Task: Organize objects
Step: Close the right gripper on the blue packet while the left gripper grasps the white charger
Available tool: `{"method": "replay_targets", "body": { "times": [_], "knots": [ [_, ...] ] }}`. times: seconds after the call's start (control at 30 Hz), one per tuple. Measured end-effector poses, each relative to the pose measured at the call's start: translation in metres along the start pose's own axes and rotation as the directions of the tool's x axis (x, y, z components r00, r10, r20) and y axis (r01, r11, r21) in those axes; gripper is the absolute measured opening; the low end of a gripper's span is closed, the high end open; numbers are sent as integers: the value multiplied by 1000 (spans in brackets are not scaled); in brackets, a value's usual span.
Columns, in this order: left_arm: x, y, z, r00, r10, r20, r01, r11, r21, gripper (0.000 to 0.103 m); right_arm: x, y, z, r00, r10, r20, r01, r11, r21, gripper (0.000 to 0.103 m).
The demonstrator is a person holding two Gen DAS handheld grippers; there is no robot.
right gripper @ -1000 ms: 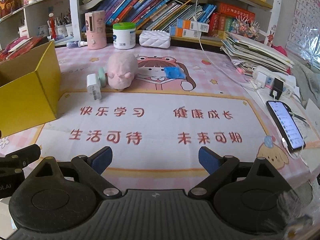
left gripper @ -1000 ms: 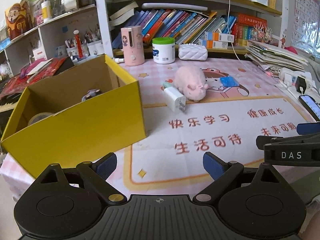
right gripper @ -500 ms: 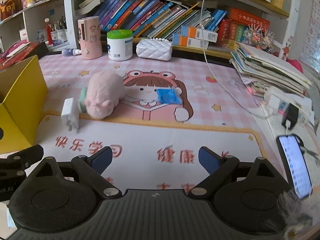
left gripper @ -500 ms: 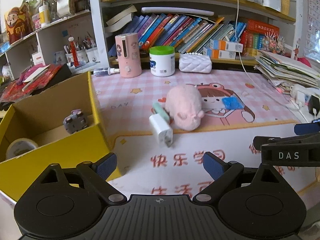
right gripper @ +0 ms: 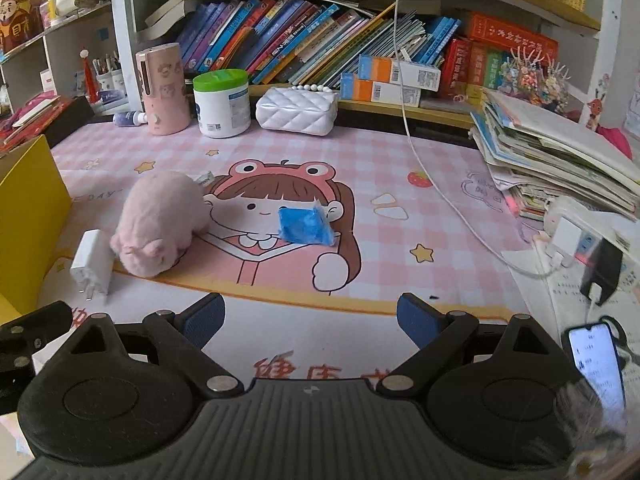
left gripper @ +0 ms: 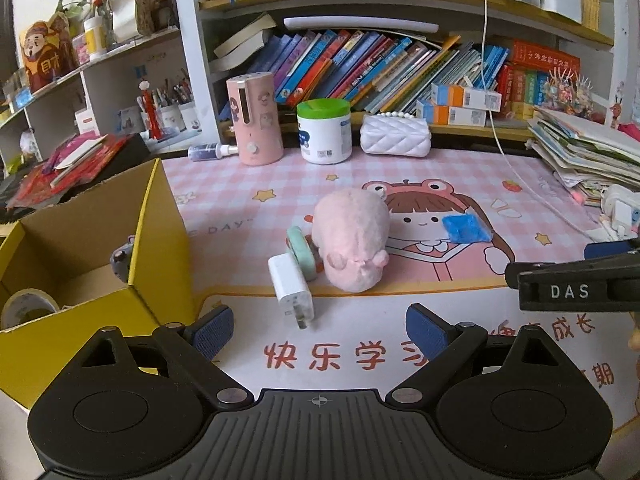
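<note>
A white charger plug (left gripper: 291,289) lies on the pink mat just ahead of my open, empty left gripper (left gripper: 318,330). Behind it are a mint round object (left gripper: 301,250) and a pink plush toy (left gripper: 352,242). A blue packet (left gripper: 465,229) lies further right. The yellow cardboard box (left gripper: 160,280) stands at the left and holds a tape roll (left gripper: 26,306) and a small grey object (left gripper: 122,258). My right gripper (right gripper: 310,320) is open and empty, short of the blue packet (right gripper: 305,226), with the plush (right gripper: 160,220) and the plug (right gripper: 93,266) to its left.
A pink bottle (left gripper: 254,118), a green-lidded jar (left gripper: 324,130) and a white quilted pouch (left gripper: 395,140) stand at the back under the bookshelf. A pile of books (right gripper: 560,160), a power strip with cables (right gripper: 576,236) and a phone (right gripper: 596,362) lie at the right.
Both grippers have moved forward over the mat. The plug, plush and blue packet now appear closer. Both grippers stayed open.
</note>
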State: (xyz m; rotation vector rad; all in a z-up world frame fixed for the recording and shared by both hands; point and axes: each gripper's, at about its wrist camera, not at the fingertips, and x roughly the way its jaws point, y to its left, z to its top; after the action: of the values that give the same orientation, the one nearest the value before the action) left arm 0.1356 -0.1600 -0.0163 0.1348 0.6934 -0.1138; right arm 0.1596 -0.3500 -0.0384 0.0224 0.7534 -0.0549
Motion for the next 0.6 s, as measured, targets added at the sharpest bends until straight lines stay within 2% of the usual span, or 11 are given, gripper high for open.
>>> {"method": "replay_targets", "body": {
  "times": [0.3,0.6],
  "knots": [
    [0,-5,2,999,45,2,-45,999,-18,95,29,-15,12,1000,23,20,-23,999,-26,93],
    [-2,2,2,996,93,-12,-93,995,-34,95,79,-12,27,999,46,19,-44,994,-97,91]
  ]
}}
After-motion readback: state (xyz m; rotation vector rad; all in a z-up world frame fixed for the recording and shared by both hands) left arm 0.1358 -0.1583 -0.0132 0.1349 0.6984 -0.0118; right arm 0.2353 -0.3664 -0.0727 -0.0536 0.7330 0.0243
